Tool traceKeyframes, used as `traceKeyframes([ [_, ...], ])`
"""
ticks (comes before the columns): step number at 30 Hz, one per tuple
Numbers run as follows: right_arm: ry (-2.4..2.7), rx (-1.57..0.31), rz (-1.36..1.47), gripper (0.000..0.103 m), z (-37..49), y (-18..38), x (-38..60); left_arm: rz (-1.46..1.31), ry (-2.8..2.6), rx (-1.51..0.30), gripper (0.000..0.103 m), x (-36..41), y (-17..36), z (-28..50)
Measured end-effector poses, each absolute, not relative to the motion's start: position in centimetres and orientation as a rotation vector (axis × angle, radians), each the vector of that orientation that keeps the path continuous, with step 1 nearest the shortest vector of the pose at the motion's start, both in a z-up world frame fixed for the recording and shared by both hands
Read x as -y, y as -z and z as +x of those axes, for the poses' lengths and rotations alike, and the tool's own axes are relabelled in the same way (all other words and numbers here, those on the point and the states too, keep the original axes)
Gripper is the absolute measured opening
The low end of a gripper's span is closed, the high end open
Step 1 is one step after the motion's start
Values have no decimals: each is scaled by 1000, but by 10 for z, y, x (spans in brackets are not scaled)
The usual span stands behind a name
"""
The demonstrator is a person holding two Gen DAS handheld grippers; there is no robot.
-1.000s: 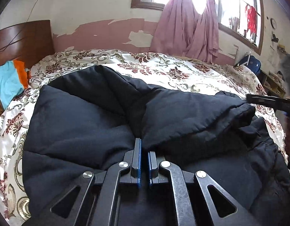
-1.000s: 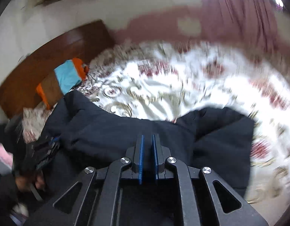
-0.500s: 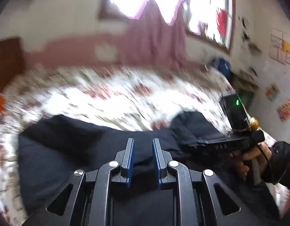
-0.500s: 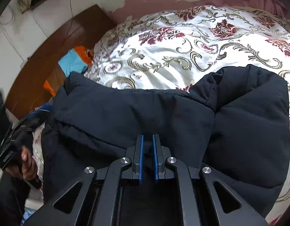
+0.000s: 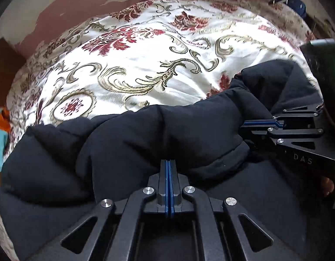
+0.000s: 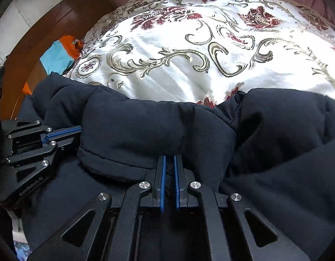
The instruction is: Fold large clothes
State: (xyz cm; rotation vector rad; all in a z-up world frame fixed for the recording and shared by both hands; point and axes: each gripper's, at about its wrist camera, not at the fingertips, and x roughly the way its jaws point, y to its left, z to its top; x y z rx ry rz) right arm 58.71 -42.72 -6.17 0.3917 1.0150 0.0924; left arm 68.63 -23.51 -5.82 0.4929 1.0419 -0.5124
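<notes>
A large black padded jacket lies on a bed with a floral cover; it also shows in the right wrist view. A padded fold, which looks like a sleeve, lies across the jacket body. My left gripper is shut at the near edge of this fold. My right gripper grips the same fold with a thin gap between its blue pads. Each gripper shows from the side in the other view, the right gripper and the left gripper, both pressed into the fold's ends.
A brown wooden headboard stands at the left, with orange and blue cloth beside it. The floral cover stretches beyond the jacket. A pink wall with peeling paint is behind the bed.
The left gripper was open half a second ago and has shut on the fold. Both views have tilted down toward the bed, and the jacket fold lies lower and flatter.
</notes>
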Motion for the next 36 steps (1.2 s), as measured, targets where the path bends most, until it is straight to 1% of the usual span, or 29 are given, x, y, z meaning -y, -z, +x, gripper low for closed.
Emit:
traceKeyframes([
  [3,-97,-986,391,0,585,73,427,463,529,-1011,4,231,70,687],
  [8,-85,-964,407,0,582,79,424,362,570,-981,4,218,76,688],
  [14,-14,-952,332,0,587,84,409,440,516,-907,4,230,88,679],
  [16,15,-940,293,0,585,81,401,469,506,-875,4,232,87,673],
  [18,29,-924,291,0,583,78,398,441,518,-866,4,227,85,672],
  [26,40,-936,291,0,591,84,402,396,542,-880,4,224,88,680],
  [32,15,-857,400,0,572,78,416,364,581,-832,3,217,72,665],
  [33,16,-849,412,0,569,76,418,360,585,-832,3,215,67,664],
  [35,17,-836,429,4,561,71,421,341,584,-831,3,211,61,661],
  [36,21,-823,428,10,554,69,420,325,575,-829,3,209,57,659],
])
